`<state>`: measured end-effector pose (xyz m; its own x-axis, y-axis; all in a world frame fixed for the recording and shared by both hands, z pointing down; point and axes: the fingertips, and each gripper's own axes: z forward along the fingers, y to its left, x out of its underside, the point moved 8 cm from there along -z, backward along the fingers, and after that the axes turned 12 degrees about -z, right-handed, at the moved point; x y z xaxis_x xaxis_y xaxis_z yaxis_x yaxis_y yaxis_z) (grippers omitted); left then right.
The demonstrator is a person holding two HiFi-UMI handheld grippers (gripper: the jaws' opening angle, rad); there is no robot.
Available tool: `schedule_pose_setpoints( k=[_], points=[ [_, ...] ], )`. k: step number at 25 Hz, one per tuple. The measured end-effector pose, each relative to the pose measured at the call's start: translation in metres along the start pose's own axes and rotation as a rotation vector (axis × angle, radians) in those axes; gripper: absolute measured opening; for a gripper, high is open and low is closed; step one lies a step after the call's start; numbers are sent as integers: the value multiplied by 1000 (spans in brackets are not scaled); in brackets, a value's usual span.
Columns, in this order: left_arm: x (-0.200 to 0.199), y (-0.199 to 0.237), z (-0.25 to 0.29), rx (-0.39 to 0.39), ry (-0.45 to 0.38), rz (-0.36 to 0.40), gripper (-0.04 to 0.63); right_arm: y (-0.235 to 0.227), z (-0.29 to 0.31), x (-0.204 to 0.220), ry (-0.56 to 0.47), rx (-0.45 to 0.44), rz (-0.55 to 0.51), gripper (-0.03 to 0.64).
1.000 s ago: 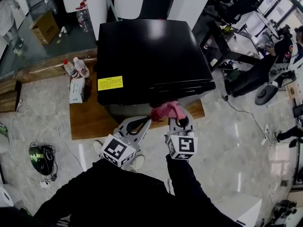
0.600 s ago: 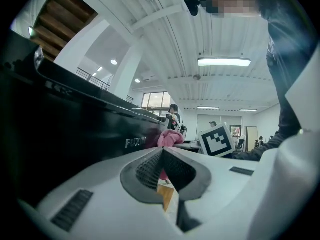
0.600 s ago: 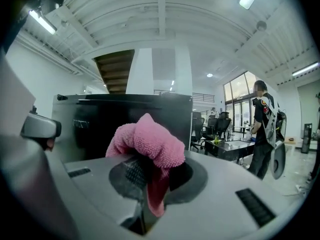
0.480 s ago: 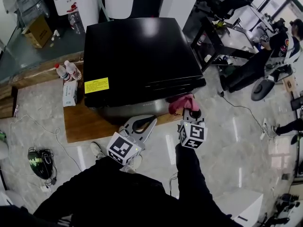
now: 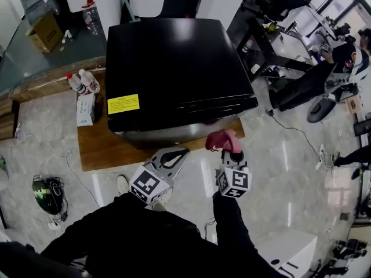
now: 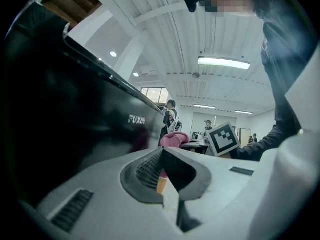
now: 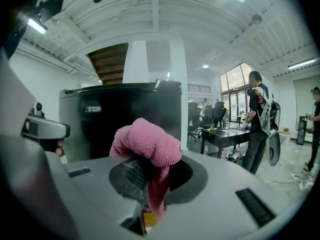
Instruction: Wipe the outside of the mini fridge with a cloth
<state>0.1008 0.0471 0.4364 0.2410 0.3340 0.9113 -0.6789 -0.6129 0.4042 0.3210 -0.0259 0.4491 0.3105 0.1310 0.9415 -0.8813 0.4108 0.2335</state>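
The right gripper (image 7: 149,180) has its jaws closed on a pink cloth (image 7: 148,145), which bunches up above them and hangs down in a narrow fold between. Straight ahead stands the black mini fridge (image 7: 120,115), upright, its glossy front facing the camera (the small lettering near its upper left is too blurred to read). The cloth is apart from the fridge. To the right, a person (image 7: 258,120) stands beside a dark bench (image 7: 226,133).

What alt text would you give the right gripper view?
The right gripper is shut on a pink cloth, held up in front of the black mini fridge. A person stands by a desk at the right.
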Motion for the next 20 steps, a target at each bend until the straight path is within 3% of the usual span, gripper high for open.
schedule_pose_setpoints(
  k=[8,14,20],
  points=[
    [25,40,-54,-24,59,-52,5,108,-9,14,73,-157,-24,54],
    [30,93,-101,-92,73,-52,6,202,8,17,107,-280,-12,54],
    [38,135,-140,-156,124,-49,5,267,35,22,175,-373,-7,54]
  ],
)
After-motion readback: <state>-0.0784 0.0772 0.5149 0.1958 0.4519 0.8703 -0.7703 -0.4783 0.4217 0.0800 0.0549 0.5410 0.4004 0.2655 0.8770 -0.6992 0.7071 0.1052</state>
